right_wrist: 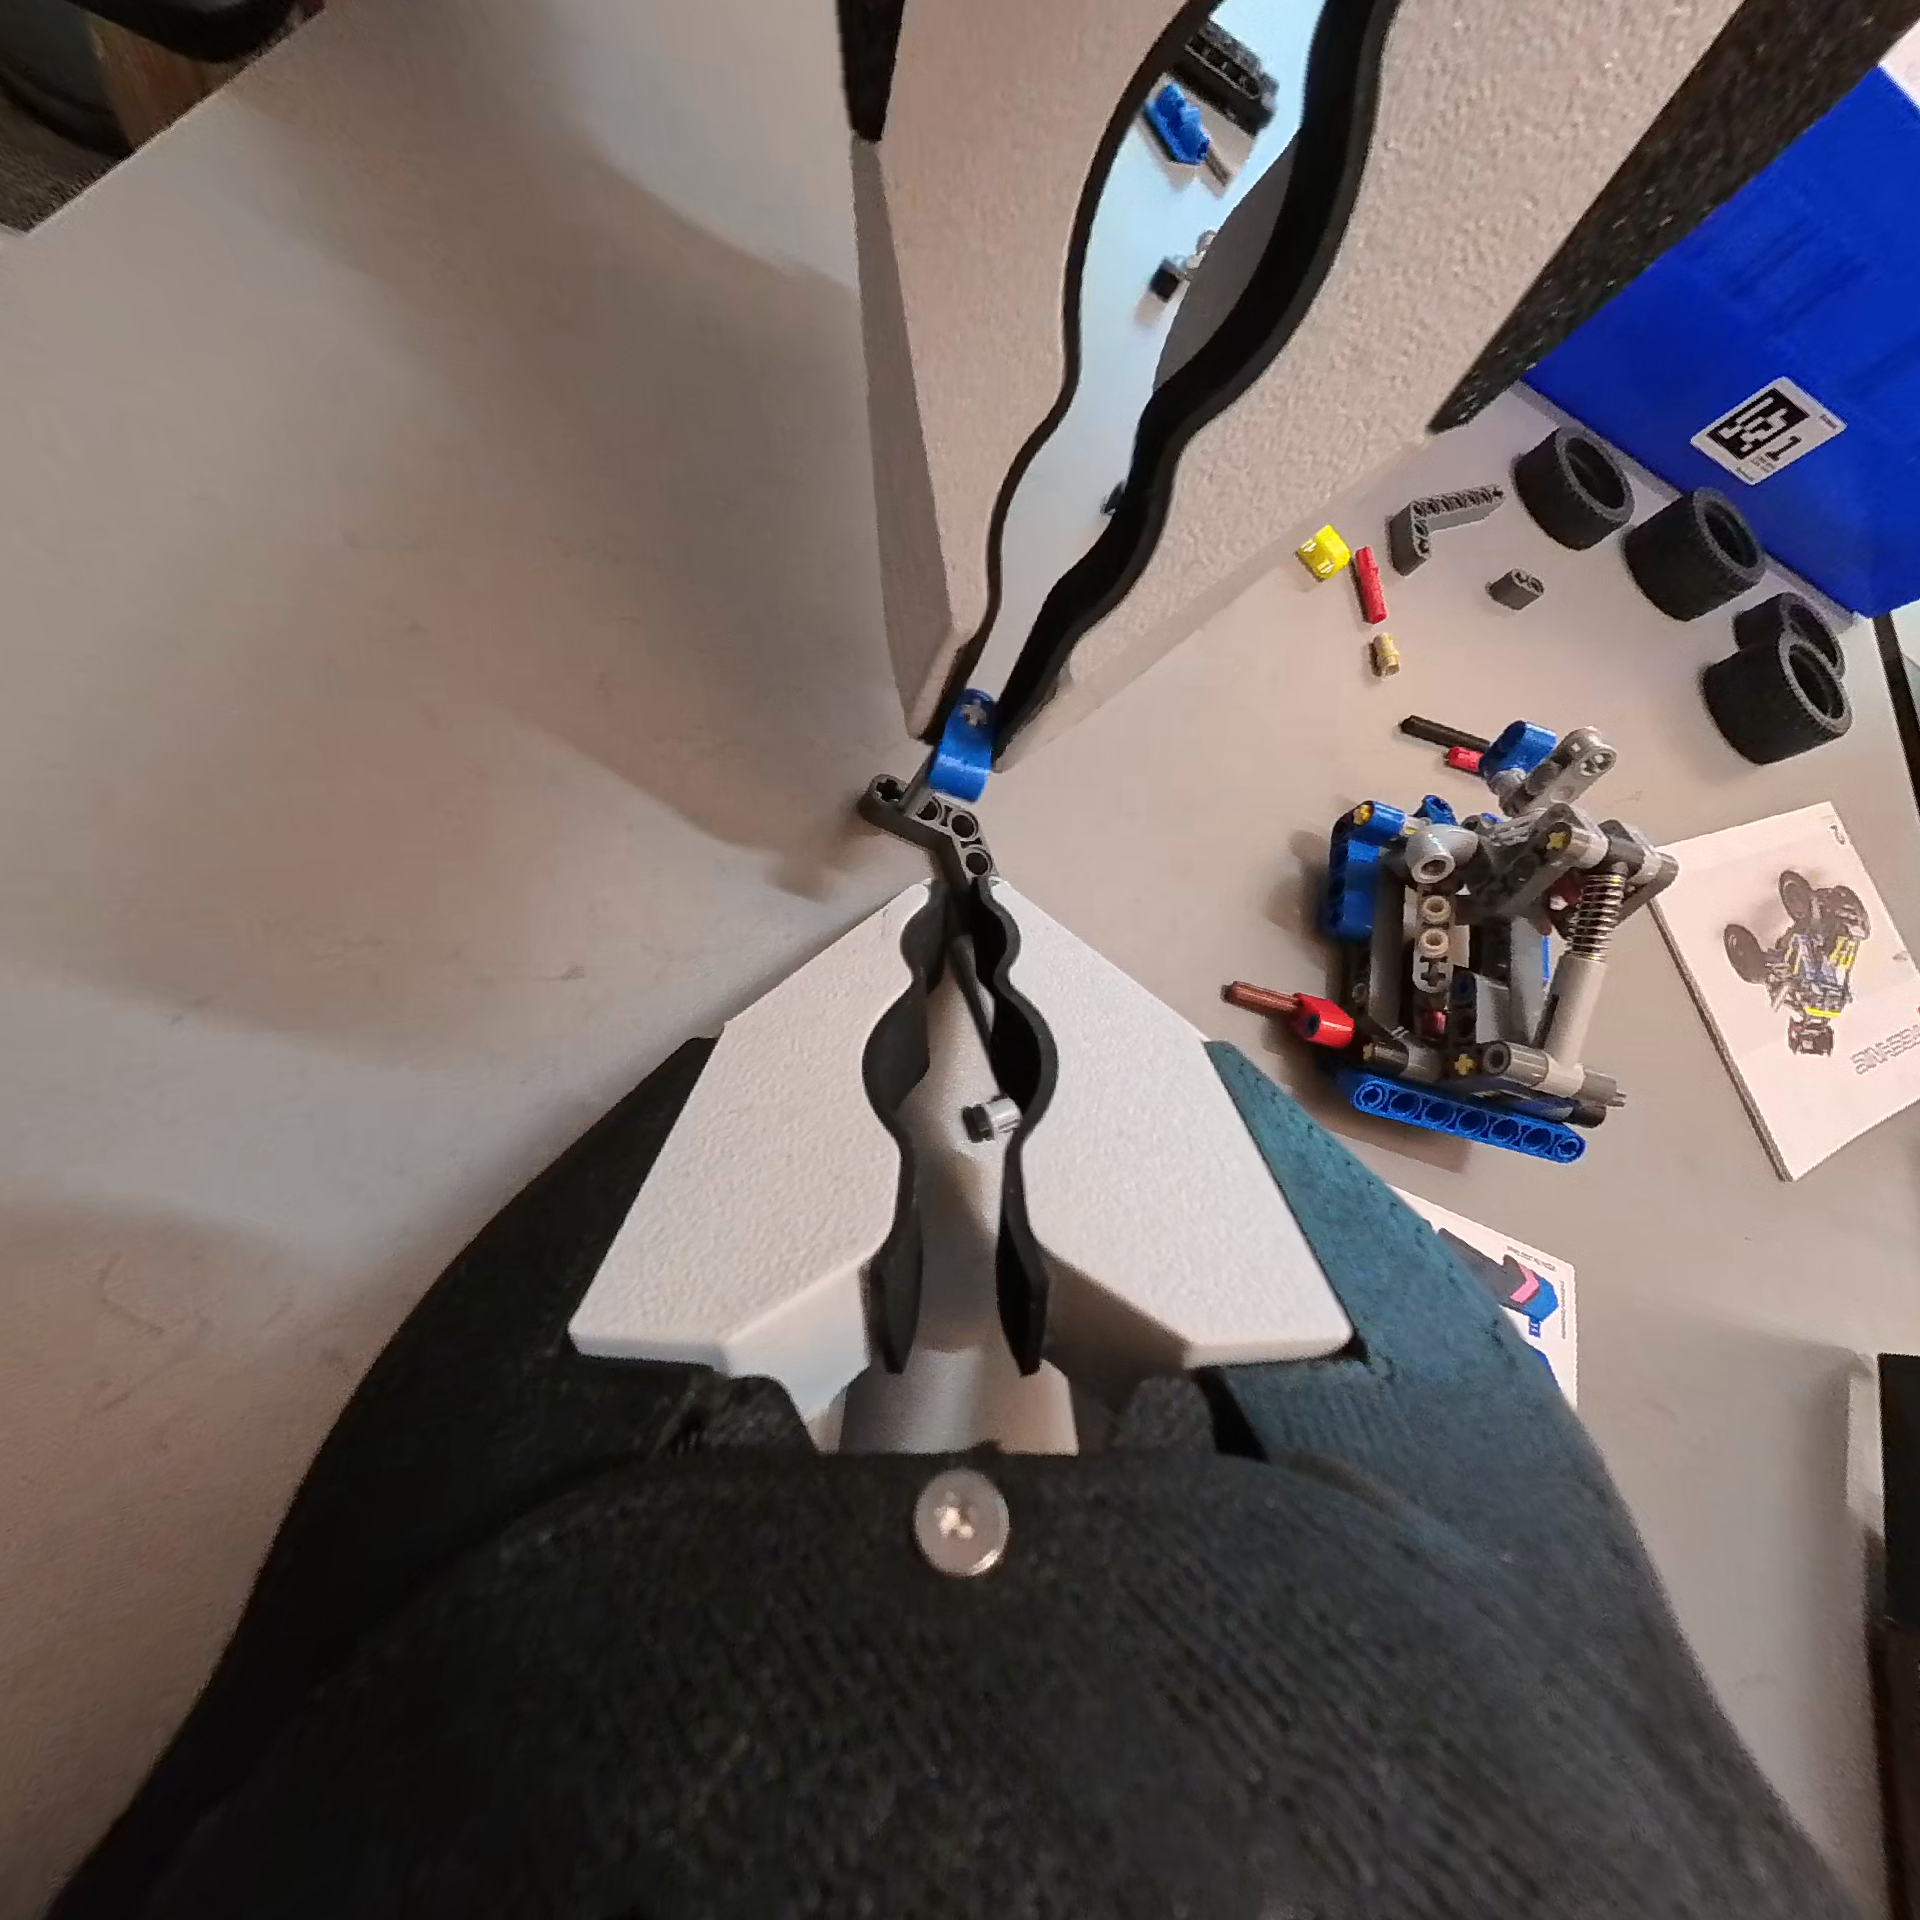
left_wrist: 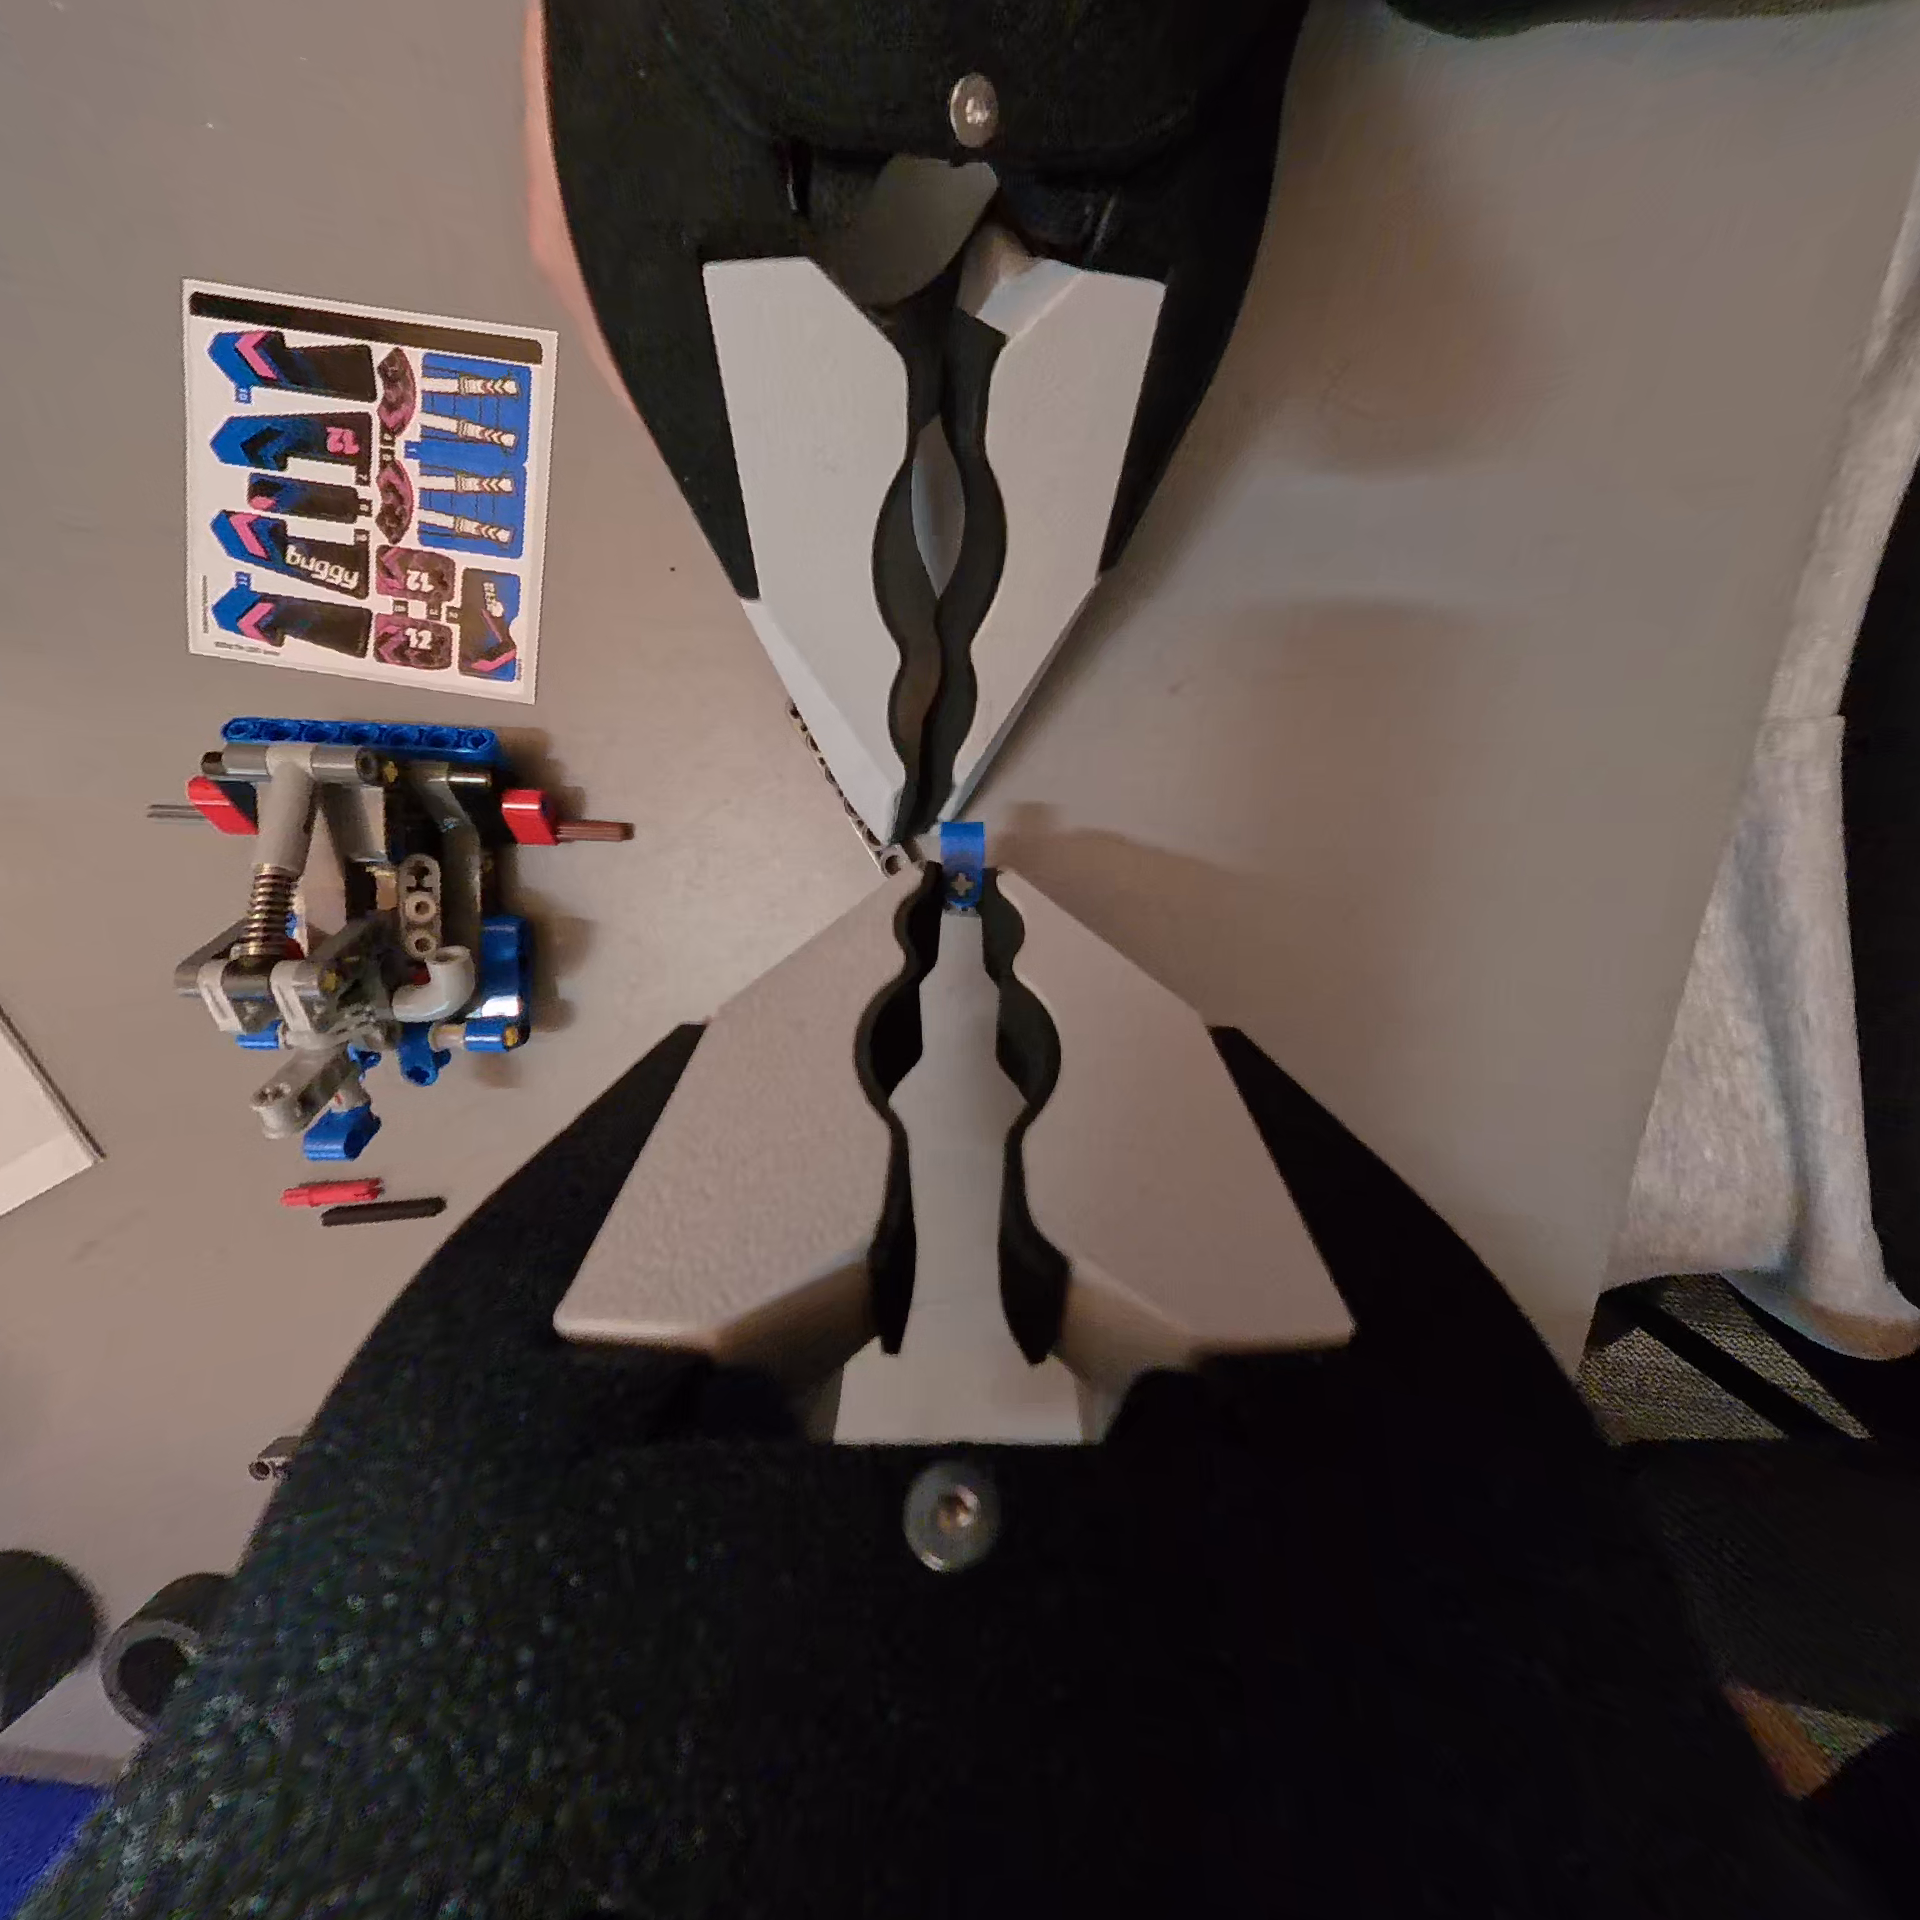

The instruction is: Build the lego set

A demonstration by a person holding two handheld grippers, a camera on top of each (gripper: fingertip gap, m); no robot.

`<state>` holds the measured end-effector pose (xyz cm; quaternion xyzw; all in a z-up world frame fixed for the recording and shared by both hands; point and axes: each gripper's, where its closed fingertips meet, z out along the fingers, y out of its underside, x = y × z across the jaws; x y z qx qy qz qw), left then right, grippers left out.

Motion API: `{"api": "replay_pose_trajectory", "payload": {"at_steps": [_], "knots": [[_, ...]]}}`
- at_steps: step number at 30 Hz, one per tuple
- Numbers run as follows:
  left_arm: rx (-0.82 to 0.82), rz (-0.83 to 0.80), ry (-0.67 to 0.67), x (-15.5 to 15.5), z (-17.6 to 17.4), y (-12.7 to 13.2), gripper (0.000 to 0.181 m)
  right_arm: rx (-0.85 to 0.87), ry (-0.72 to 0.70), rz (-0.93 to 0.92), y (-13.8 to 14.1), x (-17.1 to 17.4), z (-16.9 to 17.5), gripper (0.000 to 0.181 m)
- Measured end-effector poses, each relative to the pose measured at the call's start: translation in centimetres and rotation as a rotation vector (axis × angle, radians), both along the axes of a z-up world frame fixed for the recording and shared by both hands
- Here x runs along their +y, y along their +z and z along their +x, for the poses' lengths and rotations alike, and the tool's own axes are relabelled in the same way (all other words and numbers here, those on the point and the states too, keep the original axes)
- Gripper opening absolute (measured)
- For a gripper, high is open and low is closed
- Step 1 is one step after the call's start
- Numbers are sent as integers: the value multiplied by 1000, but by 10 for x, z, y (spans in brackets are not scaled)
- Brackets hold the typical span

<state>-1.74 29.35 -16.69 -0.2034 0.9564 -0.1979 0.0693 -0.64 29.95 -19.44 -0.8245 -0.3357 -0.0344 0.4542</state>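
While both jaws pinch: parts meet tip to tip above the surface.
Left gripper (left_wrist: 961, 894): narrow, clamping blue connector (left_wrist: 961, 860).
Right gripper (right_wrist: 961, 883): narrow, clamping bent grey beam (right_wrist: 940, 821), long axis running toward the connector, touching it.
Buggy chassis (left_wrist: 364, 914): well apart from the connector.

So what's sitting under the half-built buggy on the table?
Only the grey table shows around the half-built buggy; its blue beam lies flat on it. Whatever is directly beneath is covered.
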Motion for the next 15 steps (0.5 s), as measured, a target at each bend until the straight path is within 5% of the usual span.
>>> {"api": "replay_pose_trajectory", "payload": {"at_steps": [6, 9, 15], "knots": [[-71, -115, 54, 2, -1, 10, 4, -74, -2, 77, 7, -1, 3, 13], [-115, -200, 126, 10, -2, 21, 4, -92, -61, 41, 5, 1, 12, 32], [-164, -466, 254, 16, -10, 36, 4, -5, -2, -96, 12, 3, 8, 29]]}}
